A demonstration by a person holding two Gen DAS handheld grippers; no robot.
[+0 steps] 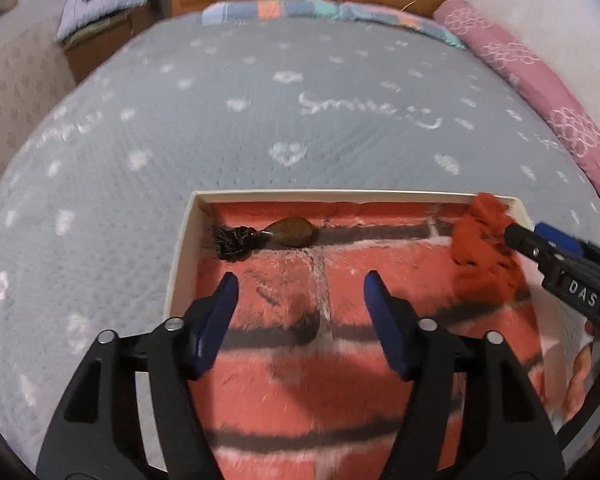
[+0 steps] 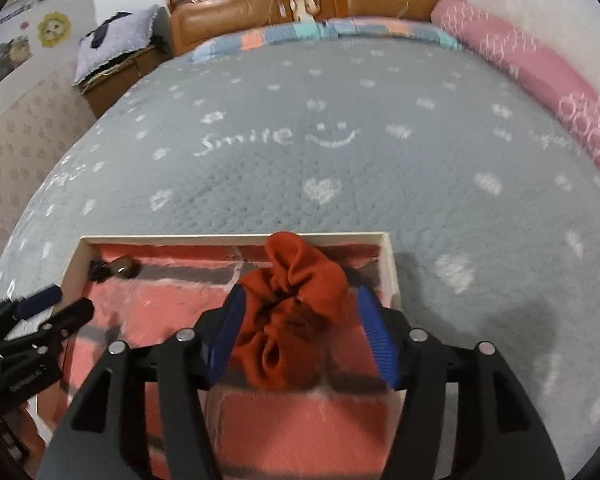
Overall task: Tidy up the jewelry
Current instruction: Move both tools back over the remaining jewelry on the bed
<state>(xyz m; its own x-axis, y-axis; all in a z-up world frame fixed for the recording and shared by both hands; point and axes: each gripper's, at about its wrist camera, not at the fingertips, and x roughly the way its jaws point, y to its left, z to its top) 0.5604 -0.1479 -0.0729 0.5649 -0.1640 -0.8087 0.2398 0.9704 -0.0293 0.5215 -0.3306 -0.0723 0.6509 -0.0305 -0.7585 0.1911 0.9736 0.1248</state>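
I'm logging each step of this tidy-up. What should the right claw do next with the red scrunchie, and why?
Probably open a little and draw back. The right claw has the scrunchie between its fingers, already inside the box near the far right corner, apart from the brown pendant at far left. Whether it touches the lining is unclear. The left claw is open, holding nothing.

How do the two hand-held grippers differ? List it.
The left hand-held gripper is open and empty above the box lining; the right hand-held gripper has the orange scrunchie between its fingers, near the box's right wall. Both have blue pads.
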